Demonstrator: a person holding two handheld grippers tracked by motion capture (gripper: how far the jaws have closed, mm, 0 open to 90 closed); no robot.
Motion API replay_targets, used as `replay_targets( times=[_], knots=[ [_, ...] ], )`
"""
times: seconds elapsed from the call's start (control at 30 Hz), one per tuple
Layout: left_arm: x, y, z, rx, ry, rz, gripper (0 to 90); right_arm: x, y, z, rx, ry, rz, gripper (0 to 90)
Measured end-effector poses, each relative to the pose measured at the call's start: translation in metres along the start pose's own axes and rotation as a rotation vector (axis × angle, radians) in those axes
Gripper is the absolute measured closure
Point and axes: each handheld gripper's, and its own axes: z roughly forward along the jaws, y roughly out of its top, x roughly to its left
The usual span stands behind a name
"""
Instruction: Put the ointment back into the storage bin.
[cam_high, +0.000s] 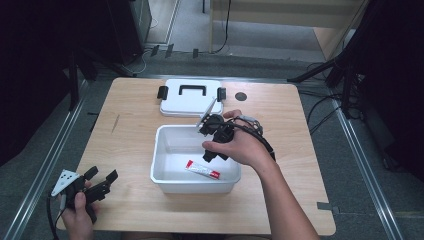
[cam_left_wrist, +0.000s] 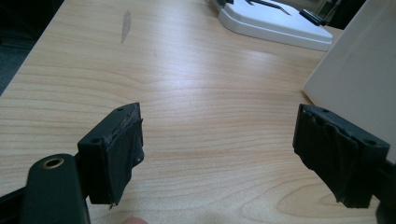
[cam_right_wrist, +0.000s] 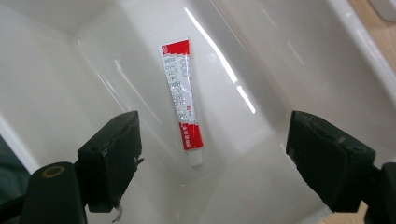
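The right hand-held gripper hangs jaws spread and empty inside the white bin, its tube lying at 12 o'clock. Likely light, soft, slippery: pinch mid-body. The left hand-held gripper rests open.

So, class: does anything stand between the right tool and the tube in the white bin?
Nothing visible does. The right tool hangs open inside the white bin, and the red-and-white tube lies bare on the bin's floor ahead of its jaws.
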Motion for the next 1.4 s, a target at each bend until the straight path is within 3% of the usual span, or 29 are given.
replay_targets(
  times=[0.4,0.77,1.03,1.13,1.2,1.3,1.4],
  knots=[
    [0.0,0.0,0.0,0.001,0.002,0.001,16.9,-0.015,-0.025,-0.029,-0.05,-0.02,0.033,19.5],
    [0.0,0.0,0.0,0.001,0.005,0.003,16.9,-0.04,-0.071,-0.047,-0.083,-0.055,0.116,20.1],
    [-0.001,0.0,0.0,0.002,0.004,0.007,16.9,-0.057,-0.107,-0.044,-0.137,-0.067,0.178,22.5],
    [-0.001,0.0,0.0,0.002,0.006,0.006,16.9,-0.067,-0.131,-0.036,-0.174,-0.056,0.223,22.4],
    [-0.001,0.0,0.0,0.006,0.003,0.007,16.8,-0.069,-0.137,-0.033,-0.183,-0.059,0.231,22.3],
    [-0.001,0.0,0.0,0.006,0.007,0.009,16.9,-0.076,-0.159,-0.025,-0.236,-0.104,0.263,21.5],
    [-0.001,0.0,0.0,0.007,0.008,0.01,16.9,-0.078,-0.171,-0.022,-0.271,-0.115,0.279,20.7]
  ],
)
